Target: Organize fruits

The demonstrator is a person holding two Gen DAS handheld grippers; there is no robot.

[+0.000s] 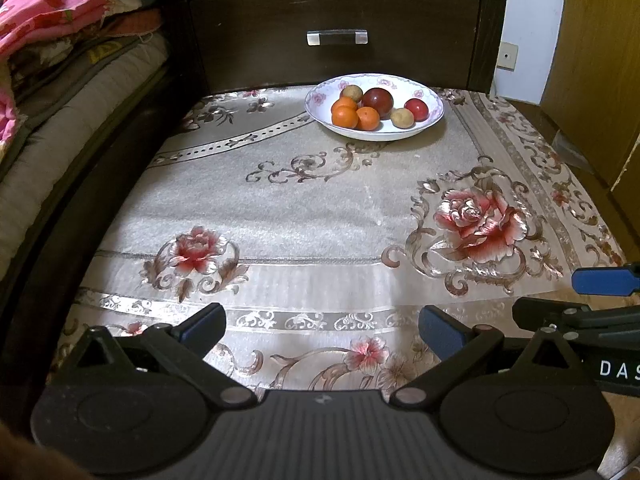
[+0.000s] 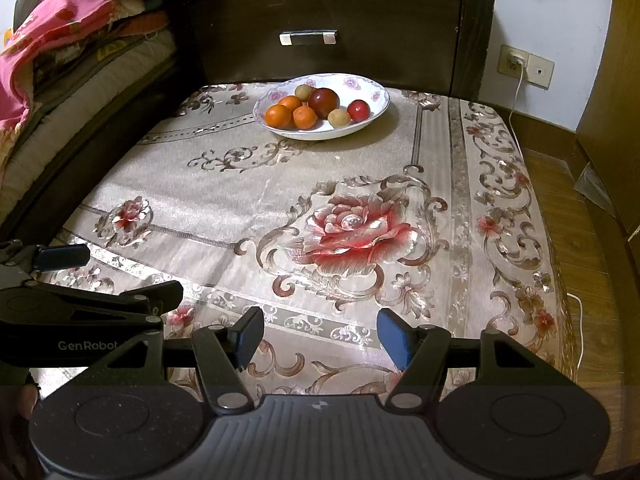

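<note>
Fruit bowl sits at far table edge, well ahead of both grippers. L gripper spread, empty; R gripper spread, empty.

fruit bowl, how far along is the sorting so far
All the fruit sits together in the bowl at the far end of the table: three oranges, two red fruits and two tan ones, mixed. Whether that counts as done I cannot tell. Nothing is in hand: the left gripper and right gripper are open and empty, near the table's front edge.
</note>
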